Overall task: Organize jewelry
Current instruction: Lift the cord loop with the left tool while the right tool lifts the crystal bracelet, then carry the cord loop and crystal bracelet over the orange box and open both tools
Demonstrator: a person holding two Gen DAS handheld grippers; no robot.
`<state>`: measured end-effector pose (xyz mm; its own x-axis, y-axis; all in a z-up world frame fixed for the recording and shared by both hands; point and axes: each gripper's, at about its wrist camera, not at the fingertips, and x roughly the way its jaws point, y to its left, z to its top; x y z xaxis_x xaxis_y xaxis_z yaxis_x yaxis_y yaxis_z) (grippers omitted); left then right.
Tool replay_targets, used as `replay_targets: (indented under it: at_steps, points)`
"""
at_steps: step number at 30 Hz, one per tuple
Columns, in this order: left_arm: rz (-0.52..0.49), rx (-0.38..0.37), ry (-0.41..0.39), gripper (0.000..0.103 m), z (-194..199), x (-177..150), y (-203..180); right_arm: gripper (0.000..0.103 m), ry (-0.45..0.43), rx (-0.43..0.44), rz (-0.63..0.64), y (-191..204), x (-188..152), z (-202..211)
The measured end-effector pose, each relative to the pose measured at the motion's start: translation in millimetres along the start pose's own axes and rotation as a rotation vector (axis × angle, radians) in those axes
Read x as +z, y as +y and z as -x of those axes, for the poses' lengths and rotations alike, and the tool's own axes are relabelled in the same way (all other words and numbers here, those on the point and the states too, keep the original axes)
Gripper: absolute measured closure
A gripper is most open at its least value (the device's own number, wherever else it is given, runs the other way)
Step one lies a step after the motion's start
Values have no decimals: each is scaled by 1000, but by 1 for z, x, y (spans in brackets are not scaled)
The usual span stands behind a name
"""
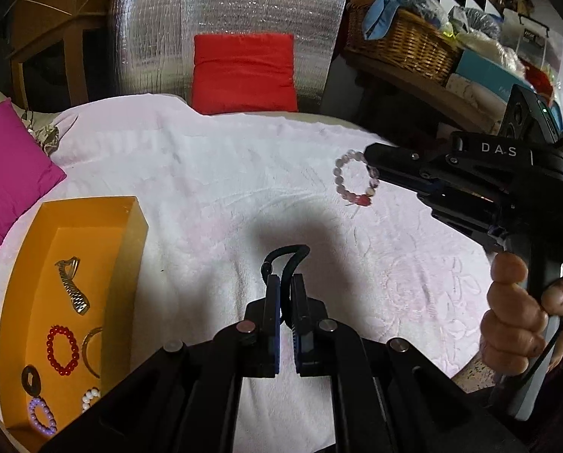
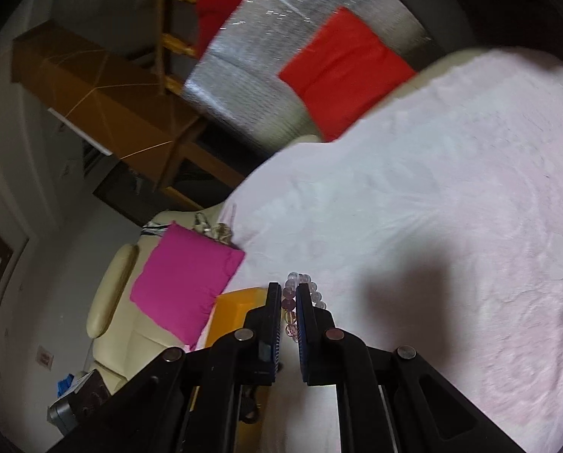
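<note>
We are looking at a pale pink embossed cloth (image 1: 213, 173) lying spread over the surface, with a square magenta cushion (image 1: 5, 173) sitting at its left edge. A red fabric cushion (image 1: 243, 71) is leaning against a silver quilted foil panel (image 1: 224, 15) at the back. To the right, a woven wicker basket (image 1: 406, 45) is holding blue cloth. A cream leather sofa (image 2: 115, 324) is showing beneath the magenta cushion in the right wrist view.

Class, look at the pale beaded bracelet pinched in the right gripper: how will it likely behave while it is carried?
The pale beaded bracelet hangs as a loop from the right gripper, so it probably swings. Round glossy beads may slip between the pads. Set down outside the orange tray, it would likely settle on the soft blanket, not roll.
</note>
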<state>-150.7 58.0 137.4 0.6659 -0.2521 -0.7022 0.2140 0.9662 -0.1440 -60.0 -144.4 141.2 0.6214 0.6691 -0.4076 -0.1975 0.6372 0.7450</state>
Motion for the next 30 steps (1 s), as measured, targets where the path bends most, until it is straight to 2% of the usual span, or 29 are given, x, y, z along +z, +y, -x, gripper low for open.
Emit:
replay_targets:
  at_steps: [4, 10, 15, 18, 25, 30]
  points:
    - [-9, -23, -12, 98, 10, -6, 9, 94, -1, -23, 51, 15, -14, -4]
    - [-6, -65, -18, 98, 18, -16, 29, 94, 0, -65, 19, 12, -24, -4]
    - [14, -50, -43, 98, 38, -27, 60, 94, 9, -71, 13, 23, -32, -14]
    - [42, -11, -56, 98, 54, -36, 86, 94, 46, -61, 34, 40, -42, -35]
    - [137, 152, -74, 98, 90, -54, 168, 94, 194, -15, 143, 97, -75, -108]
    - [219, 261, -53, 98, 93, -65, 221, 94, 282, 0, 218, 128, -96, -156]
